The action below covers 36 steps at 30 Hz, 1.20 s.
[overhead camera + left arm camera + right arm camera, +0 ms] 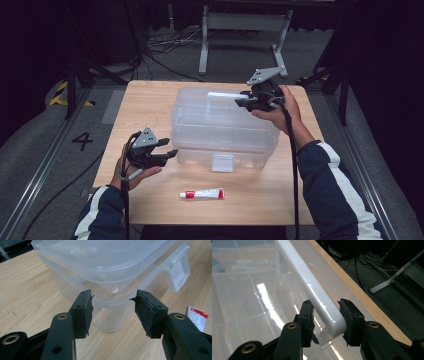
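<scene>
The left gripper (170, 151) has its jaws apart and empty, just beside the near left corner of the clear plastic box (220, 135). What is inside the box is too blurry to tell. A small tube (202, 193) lies near the table's (145, 100) front edge. The right gripper (325, 315) has its jaws around the box's white handle (312, 287); whether they squeeze it is unclear.

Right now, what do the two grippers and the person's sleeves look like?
Both the left gripper and the right gripper are black, each topped by a grey three-cornered plate and trailing a black cable. Their jaws carry frayed black pads with brass-coloured pivots. The sleeves are dark navy with a white stripe.
</scene>
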Each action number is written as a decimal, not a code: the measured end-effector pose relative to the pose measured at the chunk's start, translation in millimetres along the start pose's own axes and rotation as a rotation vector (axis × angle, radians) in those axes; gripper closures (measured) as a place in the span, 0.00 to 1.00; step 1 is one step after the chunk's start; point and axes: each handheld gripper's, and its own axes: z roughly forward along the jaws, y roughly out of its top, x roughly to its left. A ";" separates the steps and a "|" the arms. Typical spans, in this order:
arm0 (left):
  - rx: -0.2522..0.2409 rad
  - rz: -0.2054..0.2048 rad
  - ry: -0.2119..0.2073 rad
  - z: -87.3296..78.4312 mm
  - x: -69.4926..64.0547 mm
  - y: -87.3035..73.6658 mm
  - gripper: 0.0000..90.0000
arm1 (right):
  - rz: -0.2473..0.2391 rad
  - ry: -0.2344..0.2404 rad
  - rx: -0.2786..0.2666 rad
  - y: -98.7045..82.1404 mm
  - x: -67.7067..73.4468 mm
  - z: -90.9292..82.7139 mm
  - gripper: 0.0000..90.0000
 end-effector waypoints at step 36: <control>-0.103 0.015 0.065 -2.3 -3.1 13.0 1.00 | 0.046 -0.167 -0.137 -20.1 -11.5 -61.8 0.56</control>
